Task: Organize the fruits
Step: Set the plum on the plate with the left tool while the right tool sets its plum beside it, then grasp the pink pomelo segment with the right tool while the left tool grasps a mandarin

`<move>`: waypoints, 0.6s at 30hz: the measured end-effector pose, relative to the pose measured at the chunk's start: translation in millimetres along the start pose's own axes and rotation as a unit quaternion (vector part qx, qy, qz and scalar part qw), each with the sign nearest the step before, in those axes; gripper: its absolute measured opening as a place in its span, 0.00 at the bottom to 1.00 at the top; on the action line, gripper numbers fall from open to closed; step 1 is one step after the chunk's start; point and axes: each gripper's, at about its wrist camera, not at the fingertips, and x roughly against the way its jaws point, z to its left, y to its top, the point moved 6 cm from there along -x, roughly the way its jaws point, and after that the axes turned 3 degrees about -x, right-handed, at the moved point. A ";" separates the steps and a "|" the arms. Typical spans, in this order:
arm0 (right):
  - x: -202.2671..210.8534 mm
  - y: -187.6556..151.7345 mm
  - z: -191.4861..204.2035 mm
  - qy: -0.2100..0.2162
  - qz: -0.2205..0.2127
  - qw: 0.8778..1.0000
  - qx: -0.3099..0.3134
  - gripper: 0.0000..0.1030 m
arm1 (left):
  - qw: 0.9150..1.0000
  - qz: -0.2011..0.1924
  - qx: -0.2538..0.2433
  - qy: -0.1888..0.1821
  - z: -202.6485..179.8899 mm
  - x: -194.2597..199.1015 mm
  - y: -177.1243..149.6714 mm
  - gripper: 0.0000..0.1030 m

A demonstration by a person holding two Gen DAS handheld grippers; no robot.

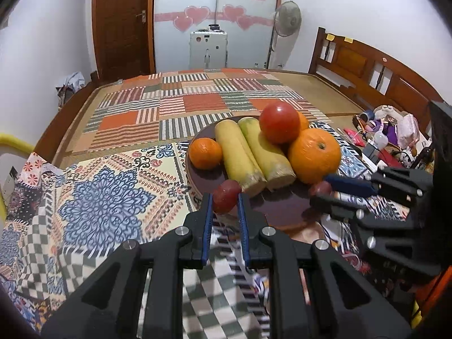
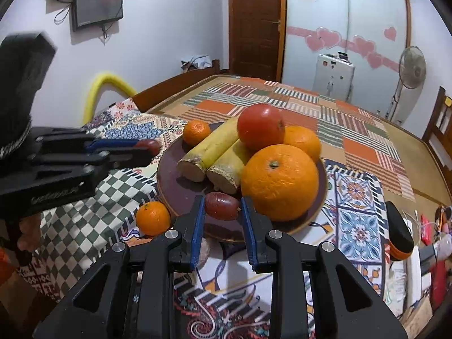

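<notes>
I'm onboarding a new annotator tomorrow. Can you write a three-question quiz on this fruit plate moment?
1. True or false: both grippers are empty.
2. Which fruit lies off the plate? A) the tomato B) a small mandarin C) the large orange
3. Fill in: the tomato rests on top of the ____ pieces.

Key
1. False: the left gripper and the right gripper each clamp a small red fruit.
2. B: a small mandarin sits on the cloth beside the plate; the large orange is on it.
3. Sugarcane.
</notes>
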 end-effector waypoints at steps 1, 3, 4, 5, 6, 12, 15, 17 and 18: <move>-1.7 -0.5 1.1 0.001 0.001 1.000 0.002 0.23 | 1.000 0.002 0.000 0.000 0.5 -3.4 0.9 0.17; -4.9 -1.7 1.9 0.004 0.003 1.000 0.004 0.23 | 1.000 0.004 0.000 0.002 1.7 -9.4 2.7 0.17; -5.1 -2.8 2.0 0.005 0.005 1.000 0.004 0.23 | 1.000 0.006 0.000 0.001 2.1 -11.6 3.2 0.17; -6.6 -4.0 2.0 0.005 0.008 1.000 0.003 0.23 | 1.000 0.007 0.000 0.001 2.5 -13.8 3.4 0.17; -8.2 -4.6 1.3 0.006 0.012 1.000 0.002 0.23 | 1.000 0.008 0.001 0.002 3.0 -15.4 3.5 0.17; -12.1 -5.2 -1.8 0.012 0.026 1.000 -0.004 0.29 | 1.000 0.013 -0.001 0.003 1.1 -19.3 1.2 0.19; -12.3 -4.6 -0.9 0.014 0.027 1.000 -0.002 0.34 | 1.000 0.018 -0.005 0.004 -1.0 -19.9 -0.1 0.25; -10.1 -5.5 2.3 0.012 0.023 1.000 0.003 0.38 | 1.000 0.021 -0.006 0.004 -2.0 -17.8 -2.7 0.41; -8.6 -5.9 3.5 0.010 0.021 1.000 0.005 0.41 | 1.000 0.018 -0.005 0.003 -2.7 -14.8 -3.5 0.48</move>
